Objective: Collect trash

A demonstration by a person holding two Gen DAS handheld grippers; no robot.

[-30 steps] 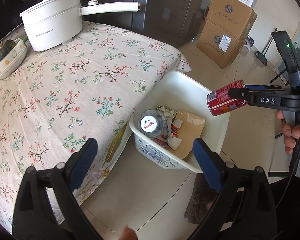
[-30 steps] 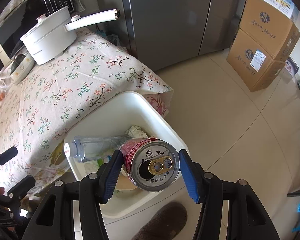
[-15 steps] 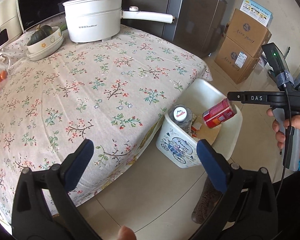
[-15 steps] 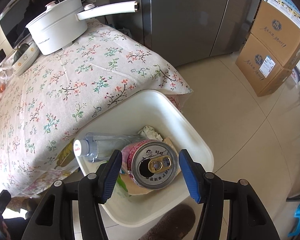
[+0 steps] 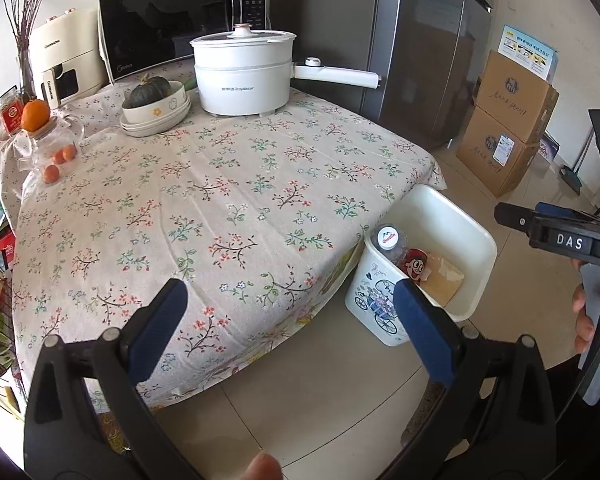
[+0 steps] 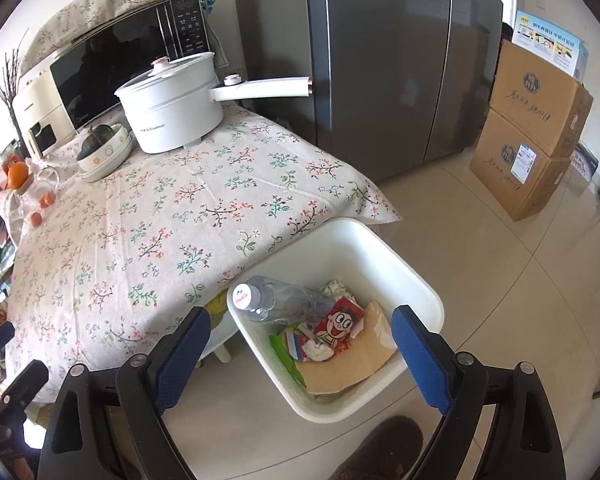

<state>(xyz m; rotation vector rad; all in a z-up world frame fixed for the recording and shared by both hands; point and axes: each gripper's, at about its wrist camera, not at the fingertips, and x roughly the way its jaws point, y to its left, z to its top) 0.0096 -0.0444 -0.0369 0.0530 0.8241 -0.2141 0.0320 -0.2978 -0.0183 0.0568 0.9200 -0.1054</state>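
One second back the red can (image 6: 337,330) sat pinched between the blue pads of the right gripper (image 6: 300,354); now it lies in the white plastic bin (image 6: 414,276) on the floor, just beside the table corner. Its cartoon face shows upward among a clear plastic bottle (image 6: 272,300), crumpled paper and a flat sheet of brown cardboard (image 6: 360,364). The right jaws are opening with nothing between them. The left gripper (image 5: 290,334) has drawn back from the bin and stands wide apart, also empty, over the edge of the floral tablecloth (image 5: 204,200), a soft, creased fabric. A smooth white pot (image 5: 244,74) with a long straight handle stands at the far side of the table.
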